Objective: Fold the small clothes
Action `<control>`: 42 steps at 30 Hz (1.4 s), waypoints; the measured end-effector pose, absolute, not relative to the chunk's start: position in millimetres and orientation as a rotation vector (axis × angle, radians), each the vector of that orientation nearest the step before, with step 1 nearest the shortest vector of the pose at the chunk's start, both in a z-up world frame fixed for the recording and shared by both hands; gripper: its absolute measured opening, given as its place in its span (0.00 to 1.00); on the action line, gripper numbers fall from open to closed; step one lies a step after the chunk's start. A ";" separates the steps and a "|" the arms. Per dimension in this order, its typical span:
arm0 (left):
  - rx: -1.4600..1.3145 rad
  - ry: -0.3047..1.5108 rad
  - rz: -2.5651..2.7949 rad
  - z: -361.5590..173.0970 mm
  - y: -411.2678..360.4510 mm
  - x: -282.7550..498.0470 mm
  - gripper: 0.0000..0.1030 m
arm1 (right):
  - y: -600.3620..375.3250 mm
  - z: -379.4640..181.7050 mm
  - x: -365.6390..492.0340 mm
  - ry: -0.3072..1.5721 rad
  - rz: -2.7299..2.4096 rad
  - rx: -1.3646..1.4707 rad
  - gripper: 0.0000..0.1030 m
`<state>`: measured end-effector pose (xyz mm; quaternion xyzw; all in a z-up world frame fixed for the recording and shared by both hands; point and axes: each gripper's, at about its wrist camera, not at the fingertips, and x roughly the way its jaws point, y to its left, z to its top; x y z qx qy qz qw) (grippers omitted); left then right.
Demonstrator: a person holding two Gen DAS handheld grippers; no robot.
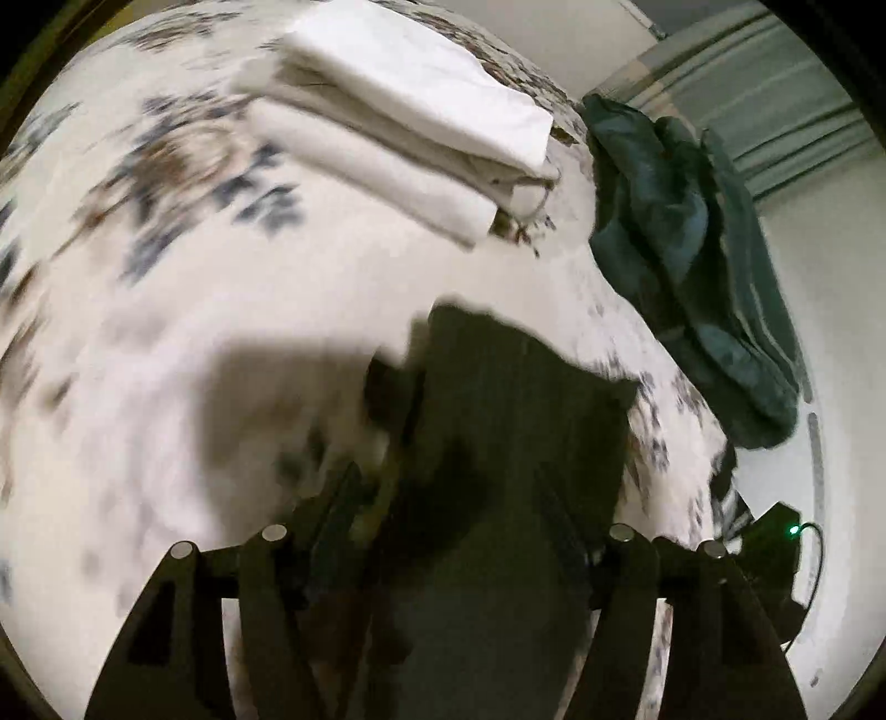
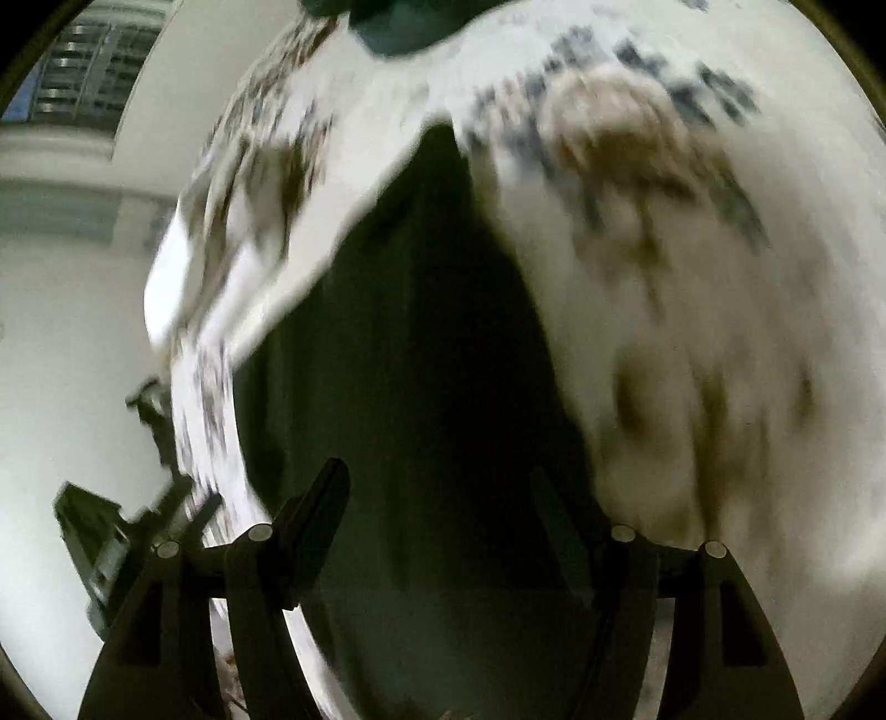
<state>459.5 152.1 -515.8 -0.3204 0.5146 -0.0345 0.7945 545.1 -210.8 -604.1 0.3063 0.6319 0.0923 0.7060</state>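
A dark garment (image 1: 515, 399) lies spread on the floral bedsheet (image 1: 166, 332), blurred by motion. My left gripper (image 1: 451, 498) hovers over its near part with the jaws apart; its fingers (image 1: 338, 509) do not press on the cloth. In the right wrist view the same dark garment (image 2: 432, 310) fills the middle. My right gripper (image 2: 437, 476) is open above it, one finger (image 2: 315, 515) standing clear of the fabric. A stack of folded white clothes (image 1: 410, 127) rests farther up the bed.
A crumpled teal garment (image 1: 681, 243) hangs over the bed's right edge and shows at the top of the right wrist view (image 2: 398, 22). A dark device with a green light (image 1: 775, 531) sits past that edge. Pale floor and wall lie beyond the bed (image 2: 66, 332).
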 end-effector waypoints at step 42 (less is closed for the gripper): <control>-0.688 1.088 -0.119 -484.9 197.4 465.2 0.57 | -234.3 -587.4 578.8 1.581 0.262 0.656 0.60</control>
